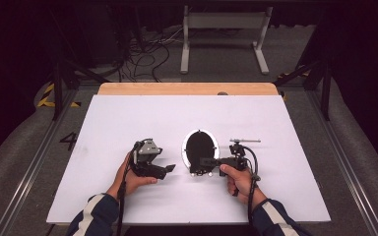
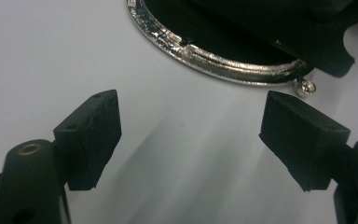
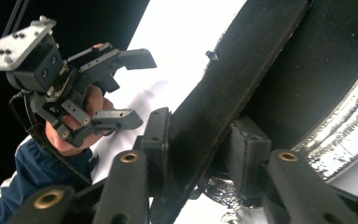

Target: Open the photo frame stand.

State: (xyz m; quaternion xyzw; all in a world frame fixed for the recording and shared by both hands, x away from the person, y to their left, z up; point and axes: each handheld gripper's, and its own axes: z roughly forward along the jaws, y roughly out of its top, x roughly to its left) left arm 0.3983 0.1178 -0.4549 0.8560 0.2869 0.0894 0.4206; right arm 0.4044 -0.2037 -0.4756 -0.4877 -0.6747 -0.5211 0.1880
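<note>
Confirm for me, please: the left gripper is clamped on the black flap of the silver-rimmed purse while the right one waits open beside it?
Sides swapped. The right gripper view shows the right gripper clamped on the flap of the purse; the left gripper waits open.

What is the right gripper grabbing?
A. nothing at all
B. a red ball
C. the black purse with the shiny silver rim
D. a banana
C: in the right gripper view the right gripper has its two pads pressed on either side of the black purse's edge, beside the purse's shiny silver rim; the high view shows that gripper reaching onto the purse.
</note>
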